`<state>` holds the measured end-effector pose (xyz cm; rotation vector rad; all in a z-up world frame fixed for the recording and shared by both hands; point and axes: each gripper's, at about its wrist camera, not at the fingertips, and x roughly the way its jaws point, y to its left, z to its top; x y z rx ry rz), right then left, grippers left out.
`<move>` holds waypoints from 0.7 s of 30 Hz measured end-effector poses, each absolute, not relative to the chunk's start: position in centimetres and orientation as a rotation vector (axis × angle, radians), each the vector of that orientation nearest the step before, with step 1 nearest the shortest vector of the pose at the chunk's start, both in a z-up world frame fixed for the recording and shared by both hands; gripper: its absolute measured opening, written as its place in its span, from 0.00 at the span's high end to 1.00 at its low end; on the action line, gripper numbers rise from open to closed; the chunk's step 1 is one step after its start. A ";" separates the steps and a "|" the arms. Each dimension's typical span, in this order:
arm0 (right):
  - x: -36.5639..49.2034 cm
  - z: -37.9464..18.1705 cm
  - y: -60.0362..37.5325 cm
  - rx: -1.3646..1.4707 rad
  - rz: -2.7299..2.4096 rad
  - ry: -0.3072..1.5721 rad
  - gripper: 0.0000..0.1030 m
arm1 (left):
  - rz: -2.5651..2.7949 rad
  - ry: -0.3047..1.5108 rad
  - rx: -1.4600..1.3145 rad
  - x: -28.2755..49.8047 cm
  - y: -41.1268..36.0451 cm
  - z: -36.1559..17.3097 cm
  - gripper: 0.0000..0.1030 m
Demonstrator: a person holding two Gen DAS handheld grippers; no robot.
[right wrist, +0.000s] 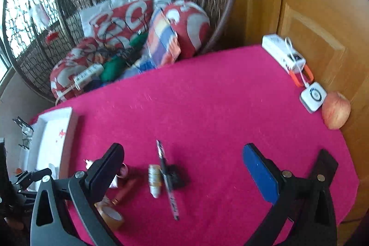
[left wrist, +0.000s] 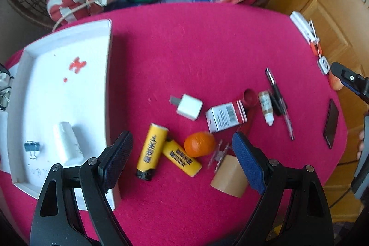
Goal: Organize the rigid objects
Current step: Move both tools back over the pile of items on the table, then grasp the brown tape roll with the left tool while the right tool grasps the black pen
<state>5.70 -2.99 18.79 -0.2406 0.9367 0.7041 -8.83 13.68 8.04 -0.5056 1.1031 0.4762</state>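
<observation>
My left gripper [left wrist: 182, 149] is open and empty above two yellow tubes [left wrist: 152, 151] [left wrist: 182, 157], an orange [left wrist: 199, 144] and a tape roll [left wrist: 229, 176]. A white charger cube [left wrist: 189, 106], a red-and-white box [left wrist: 226, 117], a small dropper bottle [left wrist: 266, 108] and pens [left wrist: 280, 105] lie beyond. The white tray [left wrist: 108, 75] on the left holds a white bottle [left wrist: 68, 144] and a binder clip [left wrist: 32, 146]. My right gripper [right wrist: 183, 167] is open and empty above the pens [right wrist: 168, 179] and the dropper bottle [right wrist: 154, 180].
A black phone [left wrist: 331, 123] lies at the table's right edge. A white power bank [right wrist: 282, 54], a small white device [right wrist: 313, 96] and an apple [right wrist: 335, 110] sit at the far right by a wooden door. A wicker chair with cushions [right wrist: 129, 22] stands behind the table.
</observation>
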 end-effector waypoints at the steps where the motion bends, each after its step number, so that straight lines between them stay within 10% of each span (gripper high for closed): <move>1: 5.9 18.2 -3.0 -0.256 0.699 0.955 0.00 | 0.459 1.114 -0.489 -8.8 13.2 7.7 0.15; 5: 6.1 16.1 -3.3 -0.276 0.751 1.017 0.04 | 0.356 1.143 -0.416 -8.4 10.7 6.8 0.15; 14: 3.8 12.0 -2.0 -0.364 0.972 1.219 0.53 | 0.266 1.220 -0.338 -7.3 6.7 4.4 0.22; 21: 4.2 10.1 -1.1 -0.390 0.997 1.295 0.66 | 0.261 1.291 -0.283 -6.4 5.4 2.9 0.28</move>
